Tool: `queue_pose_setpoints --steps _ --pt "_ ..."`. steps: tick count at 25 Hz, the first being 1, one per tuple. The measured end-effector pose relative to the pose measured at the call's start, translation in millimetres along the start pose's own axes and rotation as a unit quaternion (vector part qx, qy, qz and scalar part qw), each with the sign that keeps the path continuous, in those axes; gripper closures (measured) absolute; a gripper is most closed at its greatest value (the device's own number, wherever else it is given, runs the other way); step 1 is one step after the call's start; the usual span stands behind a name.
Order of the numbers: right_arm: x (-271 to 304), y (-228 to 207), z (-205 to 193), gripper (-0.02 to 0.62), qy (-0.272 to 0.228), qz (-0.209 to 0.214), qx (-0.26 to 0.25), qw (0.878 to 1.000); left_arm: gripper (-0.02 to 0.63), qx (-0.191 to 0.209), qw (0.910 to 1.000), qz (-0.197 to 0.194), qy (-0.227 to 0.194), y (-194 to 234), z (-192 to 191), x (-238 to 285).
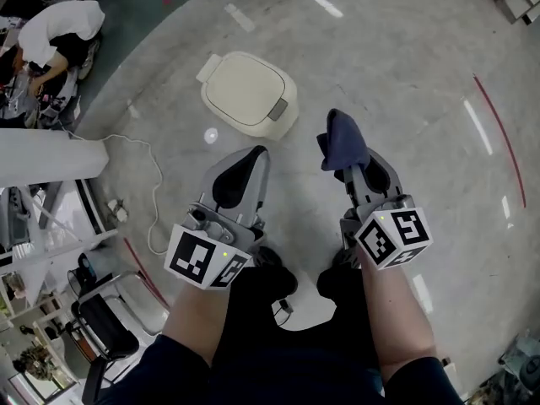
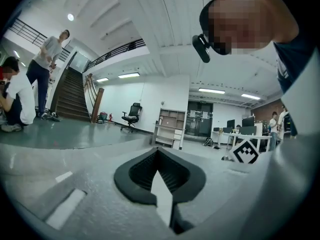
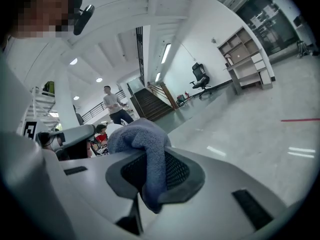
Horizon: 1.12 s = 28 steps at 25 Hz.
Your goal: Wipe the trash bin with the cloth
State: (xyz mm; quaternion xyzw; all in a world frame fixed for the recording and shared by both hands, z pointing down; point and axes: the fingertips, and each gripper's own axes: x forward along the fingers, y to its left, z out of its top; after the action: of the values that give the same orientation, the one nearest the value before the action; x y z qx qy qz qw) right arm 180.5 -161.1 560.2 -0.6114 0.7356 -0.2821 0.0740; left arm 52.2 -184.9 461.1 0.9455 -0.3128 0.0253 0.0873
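A cream trash bin point(image 1: 249, 91) with its lid closed stands on the grey floor ahead of me. My right gripper point(image 1: 353, 163) is shut on a dark blue cloth point(image 1: 343, 140), held right of the bin and apart from it. In the right gripper view the cloth point(image 3: 142, 144) bulges out above the closed jaws of that gripper point(image 3: 150, 161). My left gripper point(image 1: 243, 165) hovers just short of the bin's near side, shut, with nothing in it. The left gripper view faces across the room, its gripper point(image 2: 159, 154) closed, and the bin is out of its sight.
A white cable point(image 1: 156, 201) trails over the floor at the left beside a white column point(image 1: 51, 159). A person point(image 1: 51, 36) crouches at the far left. An office chair point(image 1: 105, 323) stands at lower left. A red line point(image 1: 506, 142) curves across the floor at right.
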Motion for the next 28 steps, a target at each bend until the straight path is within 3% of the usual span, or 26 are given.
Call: queue_pose_setpoints --steps 6,11,17,23,28 --pt "76 -58 -85 0.541 -0.020 -0.007 0.013 1.000 0.609 0.035 0.9993 -0.008 -0.010 31 -103 24" --pt "131 -95 -150 0.541 -0.024 -0.001 0.016 1.000 0.609 0.057 0.9980 0.015 -0.024 82 -170 37" --pt "173 -122 -190 0.541 -0.019 -0.011 0.016 1.000 0.609 0.059 0.9973 0.042 -0.009 126 -217 58" --pt "201 -131 -218 0.541 0.000 -0.027 0.017 0.999 0.609 0.074 0.9922 0.091 0.042 157 -245 67" --pt "226 -134 -244 0.540 0.022 -0.030 0.014 0.999 0.609 0.098 0.9859 0.107 0.083 170 -269 73"
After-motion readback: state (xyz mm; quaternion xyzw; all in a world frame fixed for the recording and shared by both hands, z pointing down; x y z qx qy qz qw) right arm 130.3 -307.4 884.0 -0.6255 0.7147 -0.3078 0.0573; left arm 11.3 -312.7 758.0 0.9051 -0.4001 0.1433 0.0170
